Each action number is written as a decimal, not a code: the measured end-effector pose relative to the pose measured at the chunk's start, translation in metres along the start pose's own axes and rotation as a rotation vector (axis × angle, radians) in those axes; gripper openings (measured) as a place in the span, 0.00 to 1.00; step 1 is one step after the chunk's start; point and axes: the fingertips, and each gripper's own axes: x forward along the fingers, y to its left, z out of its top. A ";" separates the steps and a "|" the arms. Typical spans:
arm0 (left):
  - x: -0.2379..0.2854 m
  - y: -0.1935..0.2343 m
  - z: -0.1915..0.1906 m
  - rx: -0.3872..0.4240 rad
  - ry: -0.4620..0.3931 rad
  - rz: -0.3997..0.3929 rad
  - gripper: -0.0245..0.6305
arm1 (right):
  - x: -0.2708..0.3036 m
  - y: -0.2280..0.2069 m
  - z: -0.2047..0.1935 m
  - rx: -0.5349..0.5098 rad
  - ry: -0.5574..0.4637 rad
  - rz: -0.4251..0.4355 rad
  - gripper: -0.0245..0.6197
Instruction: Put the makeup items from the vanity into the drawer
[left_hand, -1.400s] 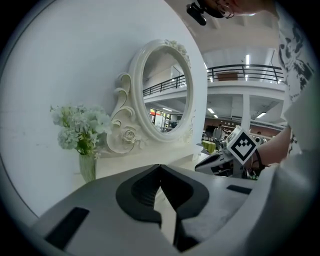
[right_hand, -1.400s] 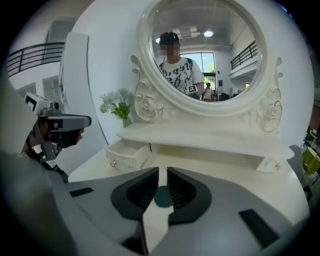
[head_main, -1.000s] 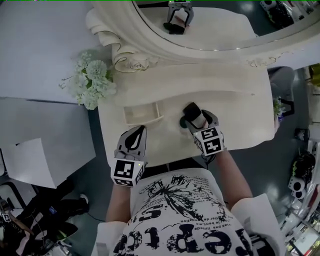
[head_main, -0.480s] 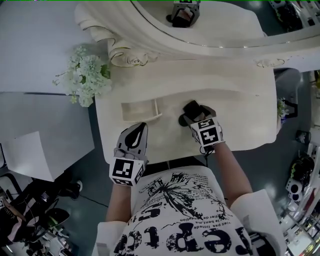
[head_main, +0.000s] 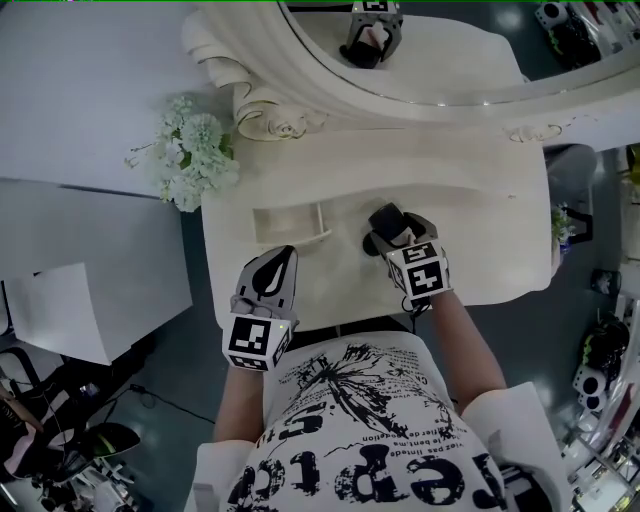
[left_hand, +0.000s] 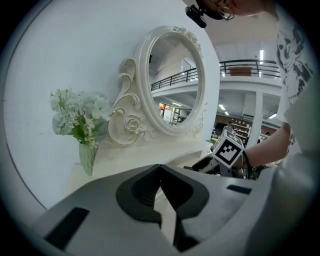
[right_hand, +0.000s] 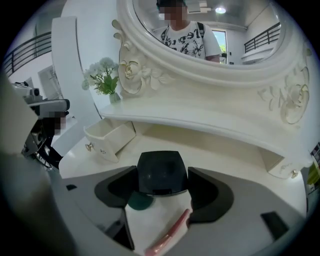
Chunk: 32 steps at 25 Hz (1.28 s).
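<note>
My right gripper (head_main: 393, 238) is over the middle of the white vanity top (head_main: 480, 230), shut on a black square compact (right_hand: 160, 172) that sticks out past its fingertips. Beneath it, on the tabletop, lie a pink stick-shaped item (right_hand: 169, 234) and a dark green round item (right_hand: 140, 201), both hidden in the head view. The small drawer (head_main: 288, 222) stands pulled open to the left of the compact, and I see nothing inside it (right_hand: 107, 137). At the vanity's front edge my left gripper (head_main: 278, 258) is shut with nothing in it (left_hand: 160, 172).
A large oval mirror (head_main: 450, 50) in a carved white frame rises at the back of the vanity. A vase of white flowers (head_main: 195, 160) stands at the back left corner. A raised shelf ledge (right_hand: 200, 122) runs under the mirror. Dark floor lies on both sides.
The head view has shifted slightly. Both grippers keep about the same places on the vanity, and the compact stays in the right one.
</note>
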 end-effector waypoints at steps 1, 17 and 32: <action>-0.002 0.001 0.002 0.001 -0.006 0.001 0.07 | -0.004 0.002 0.006 0.000 -0.018 -0.004 0.56; -0.065 0.049 0.008 0.002 -0.086 0.100 0.07 | -0.007 0.131 0.081 -0.125 -0.069 0.209 0.56; -0.113 0.093 -0.009 -0.046 -0.093 0.186 0.07 | 0.032 0.181 0.098 -0.219 -0.051 0.177 0.56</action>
